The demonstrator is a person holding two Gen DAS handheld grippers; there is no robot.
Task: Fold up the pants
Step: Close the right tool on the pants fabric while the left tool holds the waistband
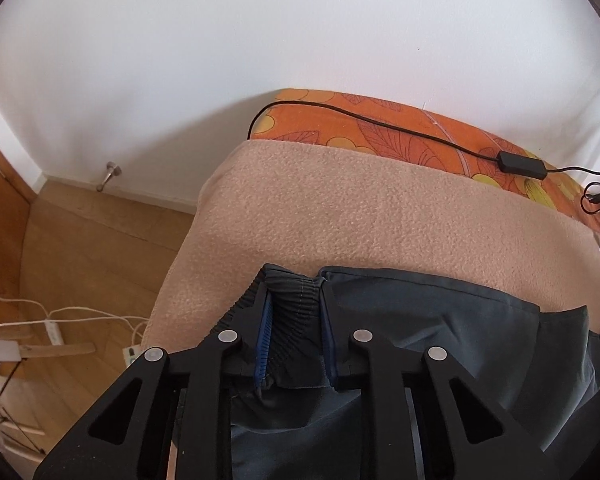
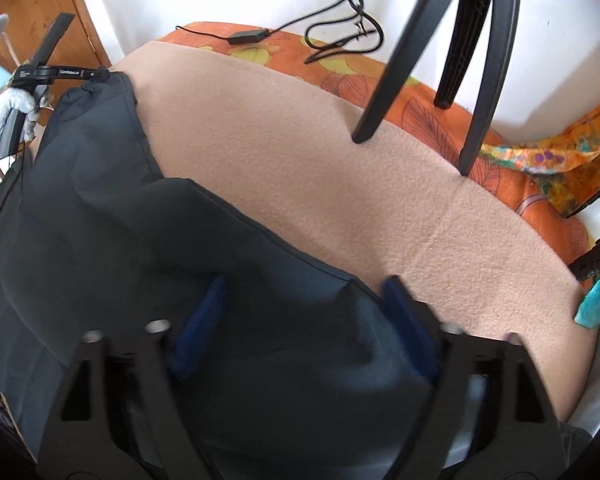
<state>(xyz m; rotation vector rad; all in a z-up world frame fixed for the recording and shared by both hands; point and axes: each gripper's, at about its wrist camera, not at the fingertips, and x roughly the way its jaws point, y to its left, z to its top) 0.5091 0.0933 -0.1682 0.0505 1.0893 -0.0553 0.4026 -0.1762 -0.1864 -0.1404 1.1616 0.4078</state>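
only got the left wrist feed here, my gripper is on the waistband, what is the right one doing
Observer: The right gripper is wide open, its jaws straddling a raised fold of the pants.
Operator: anything in its way up ahead
Observer: Black chair legs stand on the beige blanket beyond it.
Operator: can you see my gripper from there
Observer: Yes, the left gripper shows at the pants' far corner, held by a gloved hand.

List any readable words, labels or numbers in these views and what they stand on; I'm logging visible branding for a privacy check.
Small white lettering on the black bar of the left gripper, seen in the right wrist view: too blurred to read.
Small white lettering at the bar's left end, near the gloved hand: too small to read.
Pants, blanket, power adapter: no text visible.
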